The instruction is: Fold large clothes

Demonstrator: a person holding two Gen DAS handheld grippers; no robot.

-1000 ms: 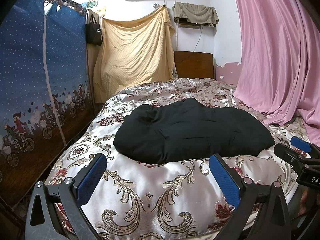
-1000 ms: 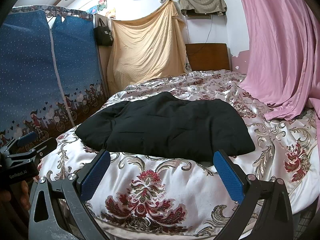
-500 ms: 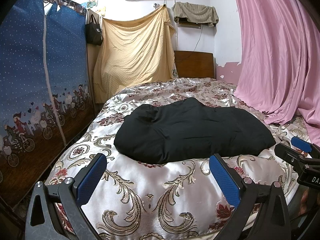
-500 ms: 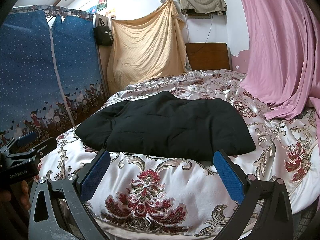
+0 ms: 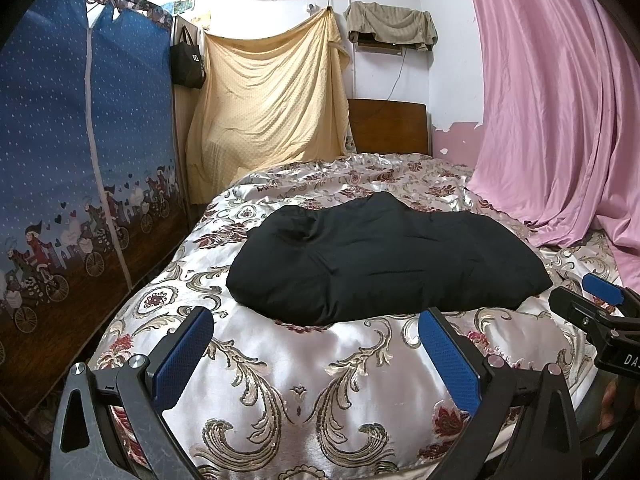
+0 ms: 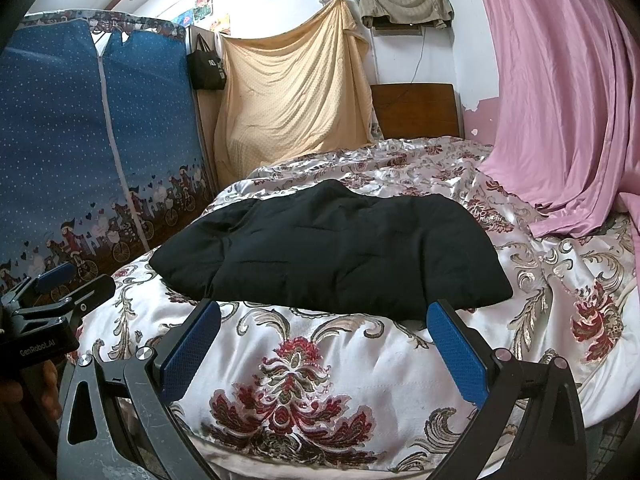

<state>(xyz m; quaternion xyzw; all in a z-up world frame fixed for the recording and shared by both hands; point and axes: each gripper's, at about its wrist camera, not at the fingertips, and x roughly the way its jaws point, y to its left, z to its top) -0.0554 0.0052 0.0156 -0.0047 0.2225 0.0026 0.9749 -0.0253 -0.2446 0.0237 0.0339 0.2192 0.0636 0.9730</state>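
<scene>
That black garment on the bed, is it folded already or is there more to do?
The black garment already lies as a compact, puffy bundle on the bedspread, so at least some folding looks done. Nothing is in hand: the left gripper and right gripper are both open, short of its near edge. Whether another fold or just tidying remains, I cannot tell.

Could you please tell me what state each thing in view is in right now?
Black garment: lying in a folded bundle on the bed, untouched.
Left gripper: open, empty, short of the garment.
Right gripper: open, empty, short of the garment.
Bedspread: spread over the bed, rumpled.
Pink curtain: hanging, hem on the bed.
</scene>
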